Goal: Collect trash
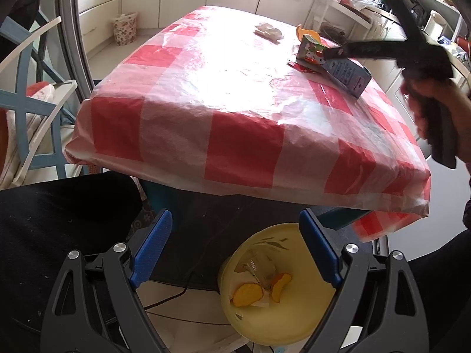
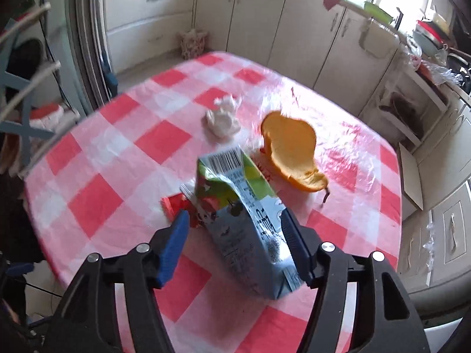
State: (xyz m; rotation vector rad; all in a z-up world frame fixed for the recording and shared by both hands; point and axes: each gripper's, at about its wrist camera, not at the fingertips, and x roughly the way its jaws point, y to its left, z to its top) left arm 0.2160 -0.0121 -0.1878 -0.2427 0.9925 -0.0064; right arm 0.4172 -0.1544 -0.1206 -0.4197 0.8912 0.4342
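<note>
Cream kitchen cabinets [image 2: 309, 26] wrap around behind your table [image 2: 97, 200], which wears a red-and-white checked cloth under clear plastic.

From your right wrist camera, your right gripper [image 2: 232, 250] hovers low over the near part of the table with its blue-padded jaws apart. A flattened drink carton [image 2: 247, 229] lies between them, its barcode end pointing toward 12 o'clock. The pad at 3 o'clock sits right against the carton's edge, while the pad at 9 o'clock stands clear of it, so you are not clamping it. A small red wrapper [image 2: 176, 206] lies on the cloth at 10 o'clock from the gripper, touching the carton's left side. A large piece of orange peel [image 2: 291, 153] rests just beyond the carton at 1 o'clock, and a crumpled white tissue [image 2: 222, 117] lies farther out at 12 o'clock, apart from the peel.

From your left wrist camera, your left gripper [image 1: 235, 250] is held below the table's near edge with its jaws spread wide and nothing between them. A pale yellow bin [image 1: 282, 323] stands on the floor under it at 5 o'clock, holding two orange peel pieces [image 1: 247, 294], some paper and a clear plastic cup [image 1: 259, 267]. Your right hand [image 1: 435, 108] shows at 2 o'clock, wrapped around the other tool's handle.
</note>
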